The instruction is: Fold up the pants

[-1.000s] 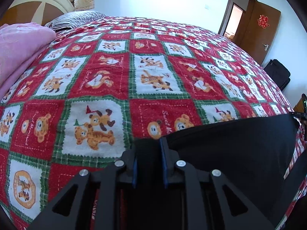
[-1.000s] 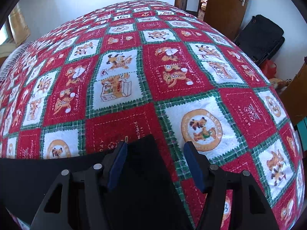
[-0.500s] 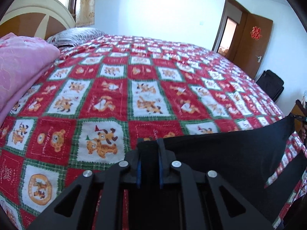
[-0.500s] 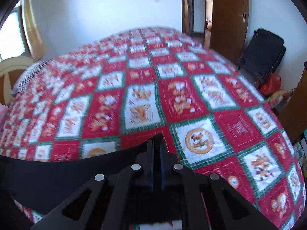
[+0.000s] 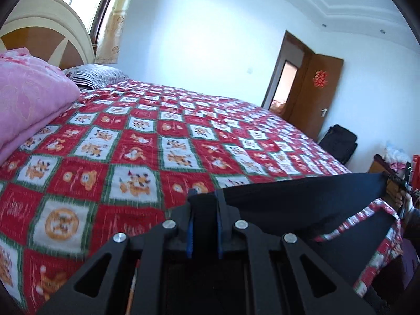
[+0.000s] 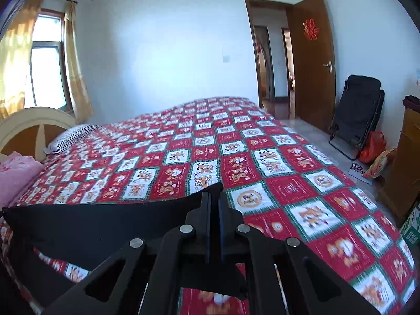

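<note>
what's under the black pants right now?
Under the stretched black fabric pants, pinched at either end by the right tongs and left tongs, the red patchwork cartoon-print bedspread shows below the hanging edge. Whatever lies directly behind the cloth is covered.

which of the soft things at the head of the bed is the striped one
The pillow lying against the headboard is striped, in dark and white. The pink blanket piled beside it is plain pink.
</note>
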